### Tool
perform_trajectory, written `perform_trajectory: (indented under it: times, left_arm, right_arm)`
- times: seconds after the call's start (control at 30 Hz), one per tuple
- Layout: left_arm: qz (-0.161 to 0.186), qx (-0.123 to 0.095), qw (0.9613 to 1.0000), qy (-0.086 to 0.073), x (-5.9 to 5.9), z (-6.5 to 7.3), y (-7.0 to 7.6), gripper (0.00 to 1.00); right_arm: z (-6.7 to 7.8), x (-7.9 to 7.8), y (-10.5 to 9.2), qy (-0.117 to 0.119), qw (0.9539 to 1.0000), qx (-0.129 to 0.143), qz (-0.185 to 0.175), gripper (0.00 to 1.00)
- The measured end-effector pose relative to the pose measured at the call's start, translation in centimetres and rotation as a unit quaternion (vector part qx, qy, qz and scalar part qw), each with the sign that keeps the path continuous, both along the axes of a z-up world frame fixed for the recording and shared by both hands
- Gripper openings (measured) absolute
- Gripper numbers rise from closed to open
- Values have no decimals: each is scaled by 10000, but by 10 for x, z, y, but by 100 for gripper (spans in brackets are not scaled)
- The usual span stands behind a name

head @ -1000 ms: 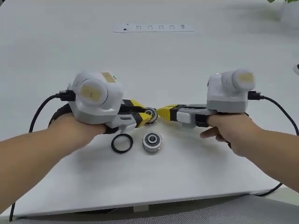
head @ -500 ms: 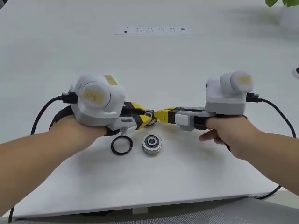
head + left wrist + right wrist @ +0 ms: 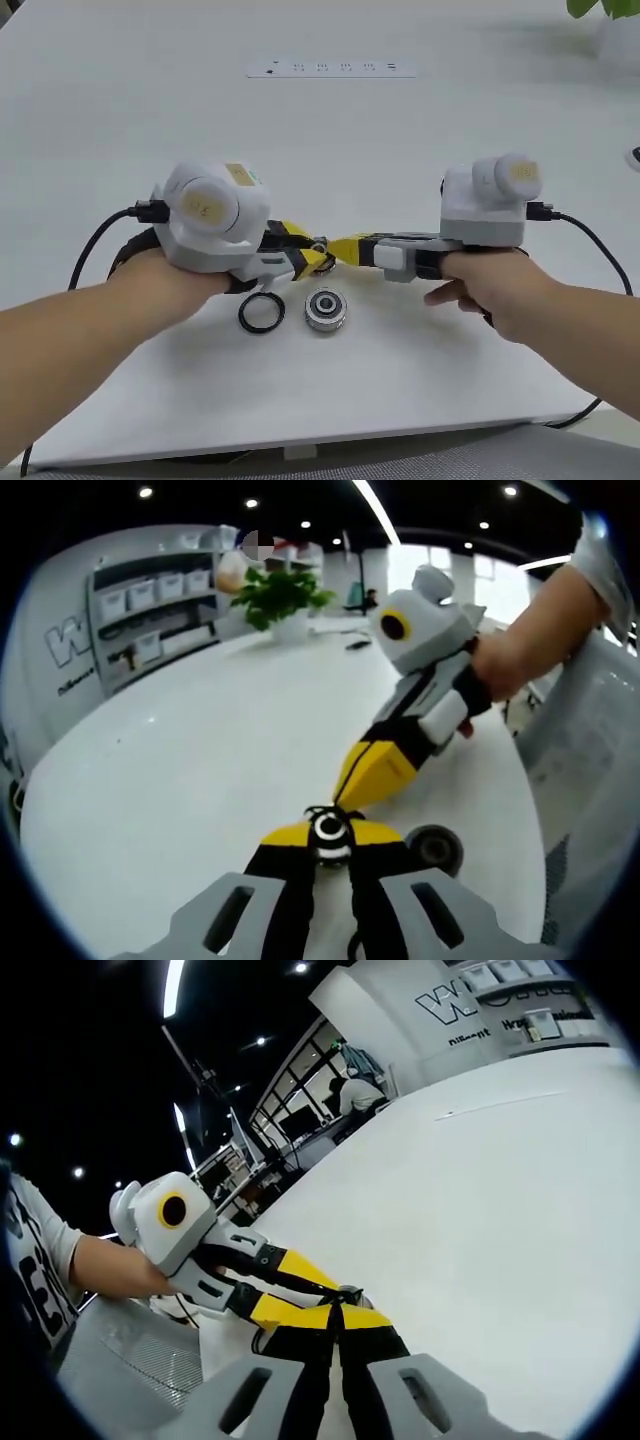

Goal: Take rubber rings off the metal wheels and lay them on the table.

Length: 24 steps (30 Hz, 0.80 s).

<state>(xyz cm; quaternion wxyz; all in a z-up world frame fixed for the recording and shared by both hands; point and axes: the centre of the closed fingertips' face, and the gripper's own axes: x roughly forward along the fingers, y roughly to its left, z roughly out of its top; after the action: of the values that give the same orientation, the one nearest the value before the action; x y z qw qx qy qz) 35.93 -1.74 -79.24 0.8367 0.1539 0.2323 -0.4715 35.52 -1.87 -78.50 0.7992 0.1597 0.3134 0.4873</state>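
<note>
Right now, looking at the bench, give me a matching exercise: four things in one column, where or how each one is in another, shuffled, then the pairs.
Things:
1. loose rubber ring
2. power strip
3. left gripper
4. plant

Place or state:
a. shut on a metal wheel
b. far right corner of the head view
c. flat on the table, beside a second wheel
d. far across the table, near the middle

Pairs: 1-c, 2-d, 3-a, 4-b
</note>
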Motion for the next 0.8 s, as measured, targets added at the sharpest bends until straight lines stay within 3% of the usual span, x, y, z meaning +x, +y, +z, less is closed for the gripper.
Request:
perform_trajectory:
  times: [0.8]
  left_arm:
    - [-56, 45, 10000, -13, 1, 0, 0, 12]
  right_arm:
    - [5, -3, 0, 83, 9999, 123, 7, 0]
